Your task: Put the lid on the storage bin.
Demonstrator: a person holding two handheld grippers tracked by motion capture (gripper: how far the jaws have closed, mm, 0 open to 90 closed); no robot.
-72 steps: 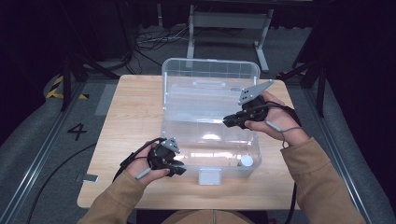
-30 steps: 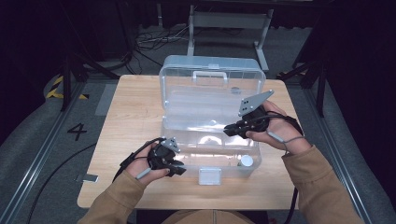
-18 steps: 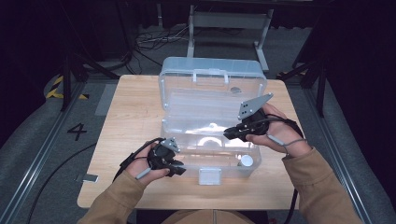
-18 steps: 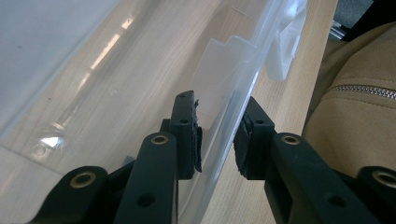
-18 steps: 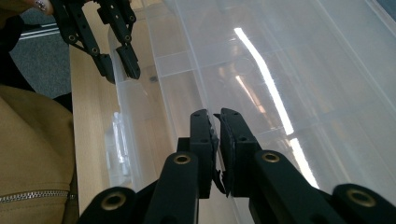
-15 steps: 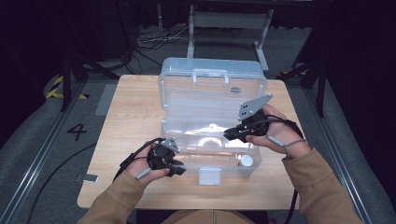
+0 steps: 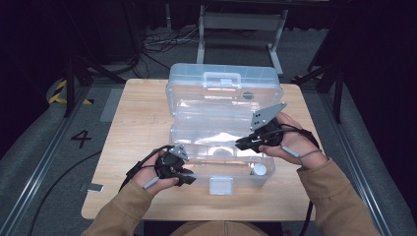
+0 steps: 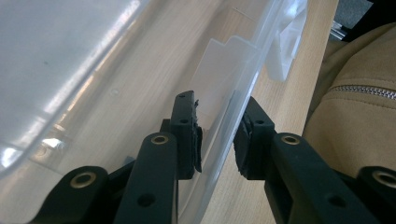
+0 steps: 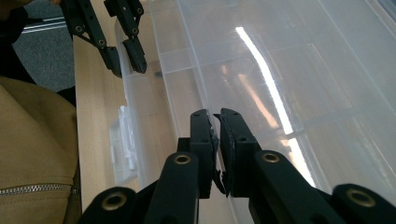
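Clear plastic is what we see most of: a large lidded box (image 7: 223,132) sits in the middle of the wooden table (image 7: 137,123), its lid (image 7: 223,96) tilted up from the front with the hinge side at the far edge, a handle moulded on the lid's raised top. A white latch (image 7: 221,185) hangs at the front wall of the box, and a small white round thing (image 7: 259,169) lies inside near the front right corner.

We see the left gripper (image 8: 217,140) at the box's front left corner, held low by the left hand (image 7: 157,172). Its jaws stand a little apart, one inside and one outside the thin front wall; the pads are close to the plastic but we cannot tell whether they press it. The right gripper view also catches this gripper at the box's near rim.

The right gripper (image 9: 217,133) is held by the right hand (image 7: 290,140) over the right side of the box, its jaws nearly together on the thin front edge of the lid, which runs between the pads. A tan sleeve (image 7: 339,196) covers each forearm.
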